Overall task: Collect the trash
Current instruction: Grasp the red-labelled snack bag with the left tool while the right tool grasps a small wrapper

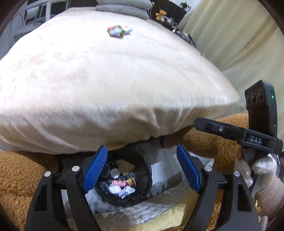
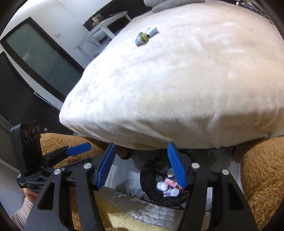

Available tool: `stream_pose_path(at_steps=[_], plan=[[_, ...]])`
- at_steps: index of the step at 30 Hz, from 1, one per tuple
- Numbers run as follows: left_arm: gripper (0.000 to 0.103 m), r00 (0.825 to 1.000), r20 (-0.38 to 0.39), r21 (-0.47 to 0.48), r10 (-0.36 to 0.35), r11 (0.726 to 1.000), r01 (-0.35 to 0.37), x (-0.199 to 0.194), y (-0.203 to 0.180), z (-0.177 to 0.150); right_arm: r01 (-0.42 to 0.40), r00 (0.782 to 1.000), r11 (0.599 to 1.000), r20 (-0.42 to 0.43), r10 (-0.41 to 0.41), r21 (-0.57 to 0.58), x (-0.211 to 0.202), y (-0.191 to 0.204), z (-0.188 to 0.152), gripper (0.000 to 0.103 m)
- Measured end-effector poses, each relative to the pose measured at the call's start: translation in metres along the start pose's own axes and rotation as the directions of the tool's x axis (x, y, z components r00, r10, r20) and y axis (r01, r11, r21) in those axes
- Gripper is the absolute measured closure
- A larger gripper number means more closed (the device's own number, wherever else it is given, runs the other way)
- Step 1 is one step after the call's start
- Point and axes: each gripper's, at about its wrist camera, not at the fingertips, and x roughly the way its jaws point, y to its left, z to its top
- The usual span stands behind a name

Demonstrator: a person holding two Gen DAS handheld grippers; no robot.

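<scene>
A crumpled colourful wrapper lies with a small pale piece on the far part of a big cream bed cover; both show in the right wrist view. A black mesh trash bin holding several wrappers stands on the floor below both grippers; it also shows in the right wrist view. My left gripper is open and empty above the bin. My right gripper is open and empty above it too. Each gripper shows in the other's view, the right and the left.
Brown fuzzy legs flank the bin on both sides. A yellow mat lies on the floor in front. A dark glass door stands left, a beige curtain right, and a cluttered shelf beyond the bed.
</scene>
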Motion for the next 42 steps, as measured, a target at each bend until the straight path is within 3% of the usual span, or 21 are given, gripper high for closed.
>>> stream_pose_path(at_steps=[8, 18, 32, 37, 42], plan=[[0.024, 0.992, 0.128, 0.050, -0.014, 0.999, 0.008, -0.026, -0.002, 0.040, 0.005, 0.996, 0.998, 0.085, 0.000, -0.056, -0.024, 0.001, 0.033, 0.042], [0.024, 0.982, 0.191, 0.037, -0.008, 0.999, 0.001, -0.030, 0.020, 0.111, 0.019, 0.984, 0.996, 0.177, -0.004, -0.084, -0.034, -0.011, 0.098, 0.042], [0.024, 0.986, 0.165, 0.015, 0.018, 1.000, -0.021, 0.027, 0.043, 0.209, 0.024, 0.978, 0.993, 0.209, 0.001, -0.116, -0.015, -0.024, 0.180, 0.040], [0.022, 0.990, 0.139, 0.030, 0.032, 0.999, -0.036, 0.058, 0.047, 0.241, 0.034, 0.976, 0.989, 0.216, -0.003, -0.141, -0.009, -0.025, 0.200, 0.030], [0.021, 0.991, 0.120, 0.037, 0.053, 0.998, -0.058, 0.086, 0.055, 0.266, 0.044, 0.975, 0.987, 0.222, -0.009, -0.153, -0.001, -0.031, 0.220, 0.030]])
